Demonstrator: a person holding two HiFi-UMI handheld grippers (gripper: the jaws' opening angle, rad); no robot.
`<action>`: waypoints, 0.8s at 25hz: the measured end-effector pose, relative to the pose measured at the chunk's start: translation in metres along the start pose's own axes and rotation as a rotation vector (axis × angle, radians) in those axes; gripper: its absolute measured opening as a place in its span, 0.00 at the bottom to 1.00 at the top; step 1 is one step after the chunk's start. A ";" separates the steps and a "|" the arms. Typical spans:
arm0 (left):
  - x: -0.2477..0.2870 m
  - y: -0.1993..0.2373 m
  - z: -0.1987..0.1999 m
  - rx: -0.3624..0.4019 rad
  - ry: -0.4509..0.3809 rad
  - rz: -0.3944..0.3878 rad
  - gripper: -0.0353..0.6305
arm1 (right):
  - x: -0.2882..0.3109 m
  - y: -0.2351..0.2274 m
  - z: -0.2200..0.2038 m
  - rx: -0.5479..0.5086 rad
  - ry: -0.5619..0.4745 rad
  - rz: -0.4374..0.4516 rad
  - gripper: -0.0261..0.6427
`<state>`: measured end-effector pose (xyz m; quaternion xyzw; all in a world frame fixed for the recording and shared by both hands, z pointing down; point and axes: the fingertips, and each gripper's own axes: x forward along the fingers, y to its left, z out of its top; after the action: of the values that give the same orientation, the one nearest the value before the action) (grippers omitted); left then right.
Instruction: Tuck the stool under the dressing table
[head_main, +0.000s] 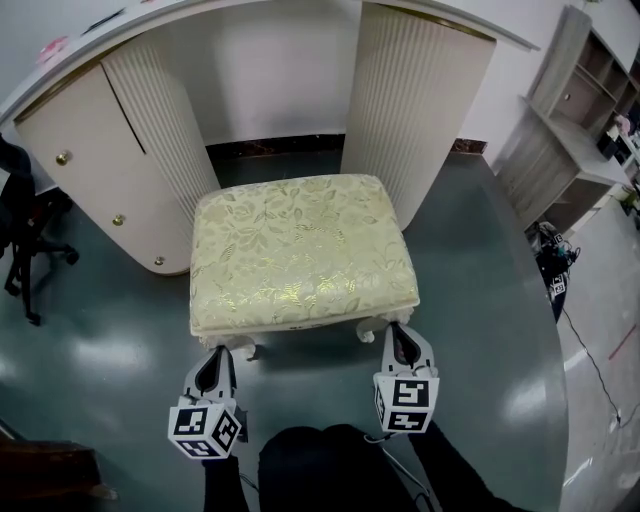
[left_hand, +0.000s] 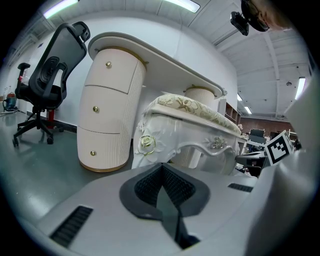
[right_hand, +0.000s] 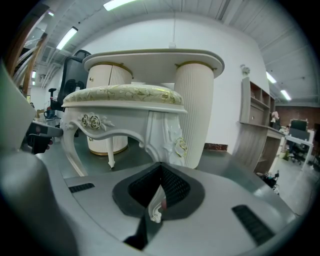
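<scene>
Head view had both tongs low at the near side of the stool. The left tongs (head_main: 214, 354) were clenched on nothing beside its near left leg. The right tongs (head_main: 400, 332) were closed too, and the right gripper view showed a white, gold-tipped sliver of carving between them, apparently the foot of the near right leg. The low white carved stool (head_main: 300, 250), with its cream-and-gold floral brocade cushion, stood on the glossy grey-green floor (head_main: 480, 330). Its far end sat between the two fluted pedestals of the cream, gold-trimmed dressing table (head_main: 420, 90), while its near end was out in front. A black office chair (left_hand: 50, 75) stood off left, and grey open shelving (head_main: 570, 130) stood off right.
</scene>
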<state>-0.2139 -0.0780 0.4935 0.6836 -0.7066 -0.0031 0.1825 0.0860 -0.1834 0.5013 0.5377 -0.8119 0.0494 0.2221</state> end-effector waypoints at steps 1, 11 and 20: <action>0.001 0.001 -0.001 0.000 -0.003 0.002 0.06 | 0.001 0.000 -0.001 0.000 -0.003 0.000 0.05; 0.003 0.000 -0.003 -0.003 -0.029 0.002 0.06 | 0.009 -0.001 -0.001 0.008 -0.026 -0.001 0.05; 0.003 -0.003 -0.007 -0.008 -0.050 0.017 0.06 | 0.014 -0.005 -0.003 0.004 -0.051 0.000 0.05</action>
<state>-0.2092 -0.0796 0.5002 0.6764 -0.7169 -0.0215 0.1676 0.0864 -0.1962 0.5086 0.5393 -0.8171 0.0372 0.2001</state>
